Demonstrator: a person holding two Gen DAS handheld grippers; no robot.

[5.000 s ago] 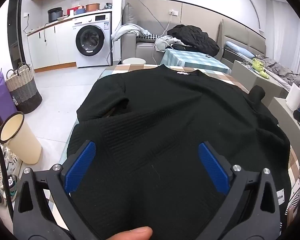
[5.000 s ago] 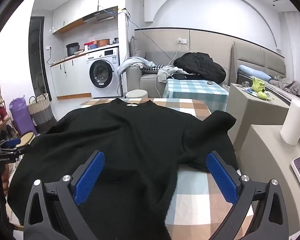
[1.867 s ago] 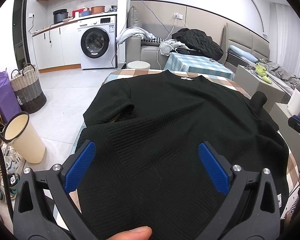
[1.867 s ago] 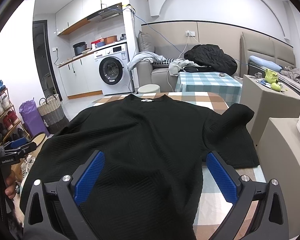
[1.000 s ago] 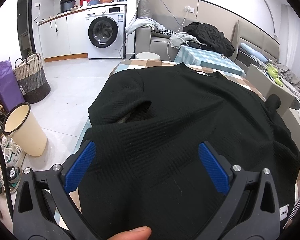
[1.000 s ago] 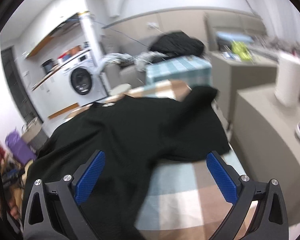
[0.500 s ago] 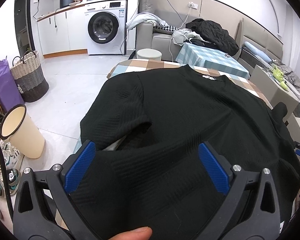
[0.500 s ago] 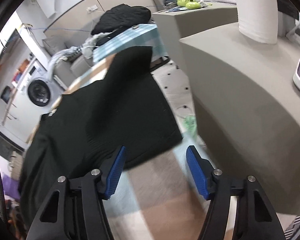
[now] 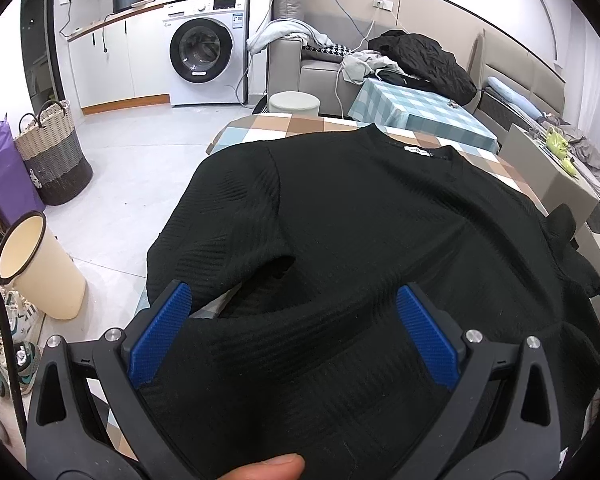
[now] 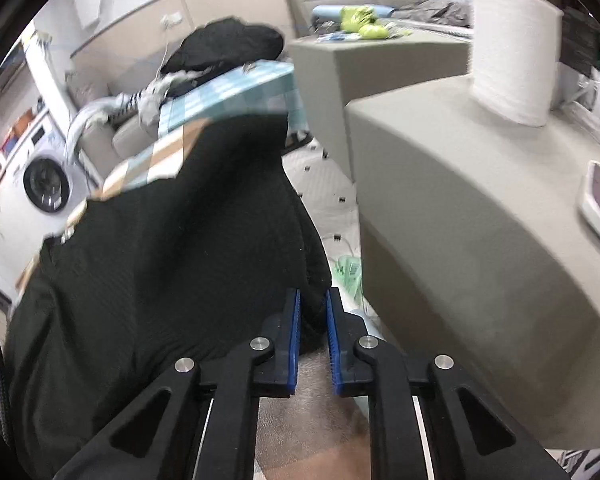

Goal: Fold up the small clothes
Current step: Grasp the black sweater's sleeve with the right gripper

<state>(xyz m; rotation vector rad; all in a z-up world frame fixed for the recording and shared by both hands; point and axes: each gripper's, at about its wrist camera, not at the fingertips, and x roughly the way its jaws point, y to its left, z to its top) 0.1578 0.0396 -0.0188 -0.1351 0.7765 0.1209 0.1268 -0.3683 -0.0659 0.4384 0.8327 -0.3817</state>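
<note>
Right wrist view shows the right gripper (image 10: 313,316) with its jaws just drawn nearly together, pinching the edge of the black sweater's sleeve (image 10: 304,264) at about 6 o'clock. In the left wrist view the left gripper (image 9: 292,320) stands wide apart over the black sweater (image 9: 360,220), gripping nothing. It lies spread on the checked bench (image 9: 284,128), collar toward 12 o'clock, its other sleeve (image 9: 220,220) toward 9 o'clock.
</note>
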